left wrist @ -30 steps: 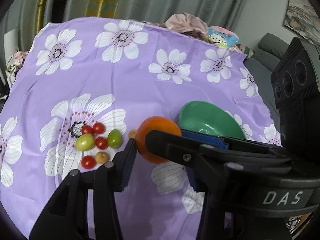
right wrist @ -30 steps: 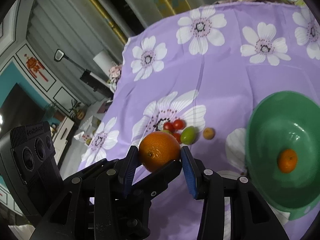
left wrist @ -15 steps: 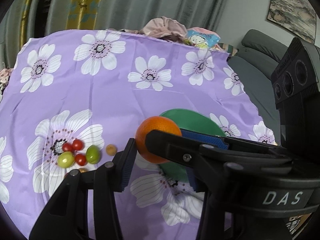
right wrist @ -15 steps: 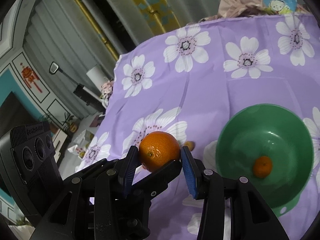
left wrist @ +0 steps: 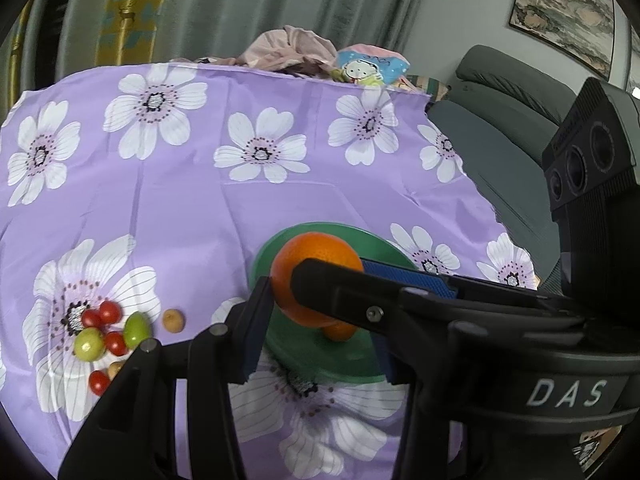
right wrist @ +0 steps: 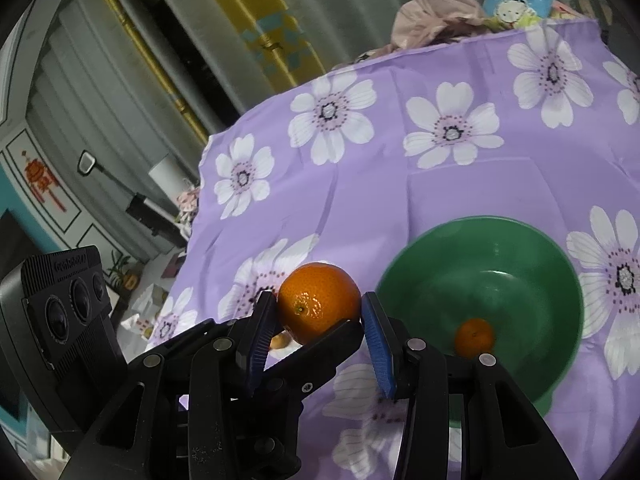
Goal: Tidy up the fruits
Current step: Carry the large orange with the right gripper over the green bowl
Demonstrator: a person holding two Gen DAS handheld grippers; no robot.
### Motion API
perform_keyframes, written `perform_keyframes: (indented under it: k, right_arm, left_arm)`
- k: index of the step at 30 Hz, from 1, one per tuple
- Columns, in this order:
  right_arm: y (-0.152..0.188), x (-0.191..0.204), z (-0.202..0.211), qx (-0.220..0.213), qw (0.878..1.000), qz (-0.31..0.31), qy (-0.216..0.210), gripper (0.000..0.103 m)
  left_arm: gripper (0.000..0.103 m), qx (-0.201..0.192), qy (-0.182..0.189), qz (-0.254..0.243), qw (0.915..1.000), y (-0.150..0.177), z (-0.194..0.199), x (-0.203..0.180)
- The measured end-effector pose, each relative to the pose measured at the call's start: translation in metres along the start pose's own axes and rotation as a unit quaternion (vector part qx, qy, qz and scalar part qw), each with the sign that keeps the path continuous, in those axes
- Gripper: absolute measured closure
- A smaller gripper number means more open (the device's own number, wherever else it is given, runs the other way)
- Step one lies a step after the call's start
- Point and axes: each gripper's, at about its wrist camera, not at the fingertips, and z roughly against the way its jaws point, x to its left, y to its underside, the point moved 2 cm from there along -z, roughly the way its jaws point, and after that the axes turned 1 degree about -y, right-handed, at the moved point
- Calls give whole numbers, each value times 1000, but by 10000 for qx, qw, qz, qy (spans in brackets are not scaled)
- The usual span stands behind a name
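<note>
Right wrist | right tongs [right wrist: 320,309] grasp orange [right wrist: 319,300] | left tongs [left wrist: 320,320] unclear | purple floral cloth [right wrist: 400,200], curtains [left wrist: 280,0]

Grey curtains [left wrist: 248,4], grey sofa [left wrist: 508,120] — framed painting [left wrist: 564,8]

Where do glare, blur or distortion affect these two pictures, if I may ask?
Left wrist view: fisheye bends the purple tablecloth at its edges, with dark vignette in the corners. Right wrist view: small glare spots on the larger orange, a soft sheen inside the green bowl, and the room behind is slightly blurred.
</note>
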Motion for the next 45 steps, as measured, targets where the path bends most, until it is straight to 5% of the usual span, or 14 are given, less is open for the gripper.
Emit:
perform_keyframes:
  k: [23,45]
  right_arm:
    - [-5,-64,-9,295,9962,-703,427,57]
    - [2,-99,-42,793,9894,-1158,376,57]
  left_arm:
    - [58,684,477,-5,9965,-1,-69,-20]
    - [58,1360,416,138,9897,6,-113,-7]
